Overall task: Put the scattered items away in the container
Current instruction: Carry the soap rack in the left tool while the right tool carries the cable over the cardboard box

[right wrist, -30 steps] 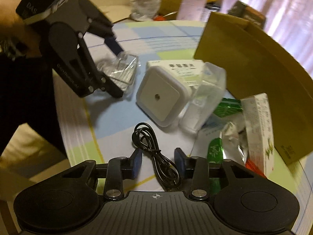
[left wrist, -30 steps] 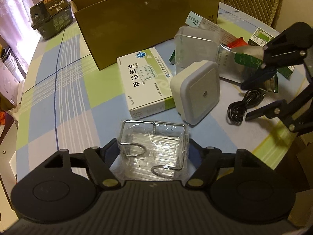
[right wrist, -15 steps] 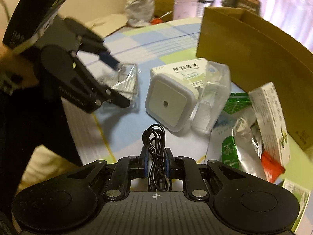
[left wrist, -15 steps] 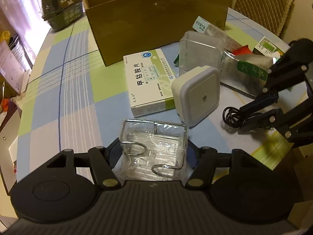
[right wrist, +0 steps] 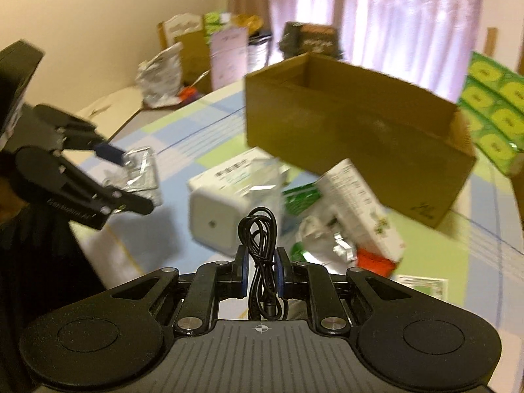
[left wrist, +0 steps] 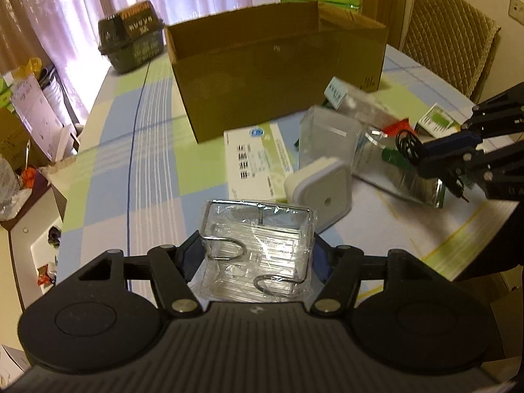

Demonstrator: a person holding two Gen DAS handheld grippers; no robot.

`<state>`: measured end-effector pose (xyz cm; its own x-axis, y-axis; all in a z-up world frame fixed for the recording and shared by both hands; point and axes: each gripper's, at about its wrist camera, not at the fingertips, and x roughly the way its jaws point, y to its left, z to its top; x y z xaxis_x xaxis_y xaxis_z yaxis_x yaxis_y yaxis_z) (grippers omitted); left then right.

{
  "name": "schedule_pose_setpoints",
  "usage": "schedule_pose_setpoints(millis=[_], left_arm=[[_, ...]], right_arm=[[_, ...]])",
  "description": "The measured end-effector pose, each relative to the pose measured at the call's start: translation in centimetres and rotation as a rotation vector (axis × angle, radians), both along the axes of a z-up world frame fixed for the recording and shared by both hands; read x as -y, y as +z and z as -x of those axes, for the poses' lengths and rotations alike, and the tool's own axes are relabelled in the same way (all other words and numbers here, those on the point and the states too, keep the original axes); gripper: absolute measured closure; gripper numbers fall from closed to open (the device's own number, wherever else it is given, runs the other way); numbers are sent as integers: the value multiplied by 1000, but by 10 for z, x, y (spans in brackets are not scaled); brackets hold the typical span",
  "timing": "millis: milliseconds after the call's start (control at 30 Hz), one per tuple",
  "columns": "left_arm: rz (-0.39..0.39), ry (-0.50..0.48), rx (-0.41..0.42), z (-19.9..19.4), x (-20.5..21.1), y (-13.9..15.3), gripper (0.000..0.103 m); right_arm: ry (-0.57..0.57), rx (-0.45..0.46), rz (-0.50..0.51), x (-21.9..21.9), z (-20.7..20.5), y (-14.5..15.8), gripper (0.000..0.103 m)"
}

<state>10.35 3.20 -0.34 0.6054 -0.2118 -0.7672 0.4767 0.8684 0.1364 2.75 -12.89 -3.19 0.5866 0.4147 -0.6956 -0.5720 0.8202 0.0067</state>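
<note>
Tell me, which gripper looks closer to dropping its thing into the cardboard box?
Probably the left. Both are loaded: the left gripper holds the wrapped wire rack, the right gripper the black cable. The cardboard box opens straight ahead of the left one.

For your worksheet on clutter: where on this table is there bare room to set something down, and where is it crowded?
Bare: the checked cloth left of the cardboard box and medicine box. Crowded: right of the medicine box, around the white square device, clear tub and foil packets.

Left tool [left wrist: 257,257] and right tool [right wrist: 261,273] both clamped, each raised above the table.
</note>
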Motion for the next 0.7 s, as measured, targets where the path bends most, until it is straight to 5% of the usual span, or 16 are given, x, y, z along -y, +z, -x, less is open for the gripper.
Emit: schedule_pose_setpoints(millis=[700], left_arm=[[23, -28, 46, -12, 22, 34, 42]], right_arm=[[-120, 54, -54, 30, -9, 33, 85]])
